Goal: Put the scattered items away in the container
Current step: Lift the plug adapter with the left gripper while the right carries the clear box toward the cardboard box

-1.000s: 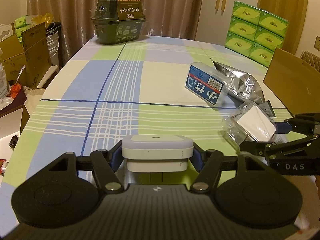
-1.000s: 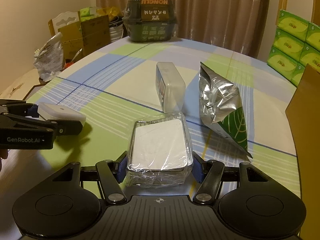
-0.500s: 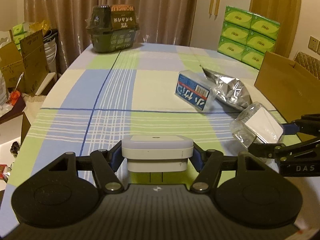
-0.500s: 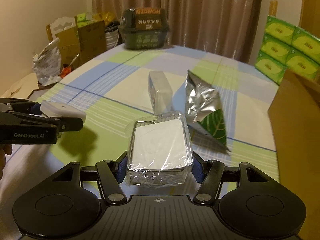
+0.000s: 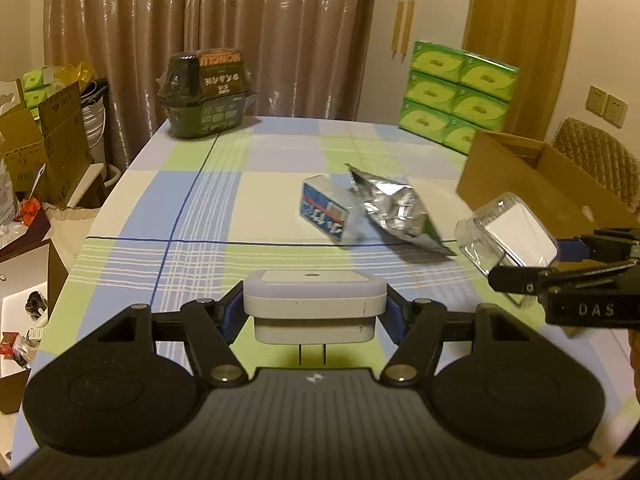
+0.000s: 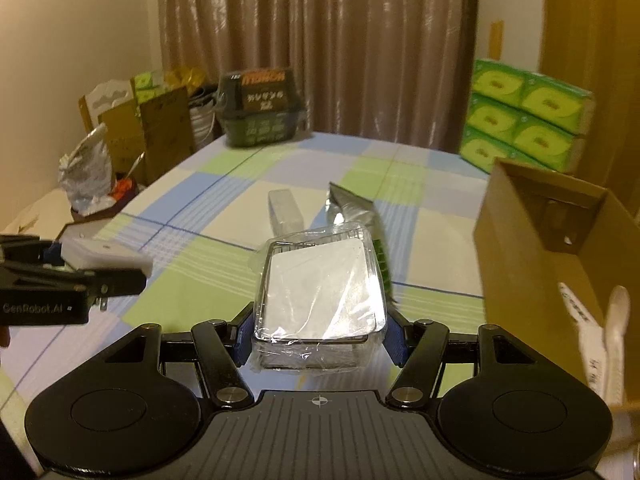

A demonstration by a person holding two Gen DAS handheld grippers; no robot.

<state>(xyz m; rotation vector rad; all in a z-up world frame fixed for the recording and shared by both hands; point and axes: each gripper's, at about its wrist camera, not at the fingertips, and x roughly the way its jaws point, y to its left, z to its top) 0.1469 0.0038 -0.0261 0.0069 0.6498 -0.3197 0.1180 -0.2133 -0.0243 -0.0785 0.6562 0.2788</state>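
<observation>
My left gripper (image 5: pixel 314 312) is shut on a white plug-in adapter (image 5: pixel 314 300), its two prongs hanging above the checked tablecloth. My right gripper (image 6: pixel 320 332) is shut on a clear plastic-wrapped box with a white card inside (image 6: pixel 320 276); the left wrist view shows that box (image 5: pixel 508 232) held up at the right. An open cardboard box (image 6: pixel 532 240) stands at the table's right side, with white items inside. On the cloth lie a blue-labelled plastic box (image 5: pixel 324 212) and a silver foil pouch (image 5: pixel 396 208).
A dark green packaged container (image 5: pixel 206 96) sits at the table's far end before the curtain. Green tissue packs (image 5: pixel 460 92) are stacked at the far right. Cardboard boxes and bags (image 5: pixel 44 140) crowd the floor left of the table. A wicker chair (image 5: pixel 592 160) stands behind the box.
Both grippers rose with their loads; the table lies lower and farther in both views. The right gripper swung toward the cardboard box, whose open inside now shows.
</observation>
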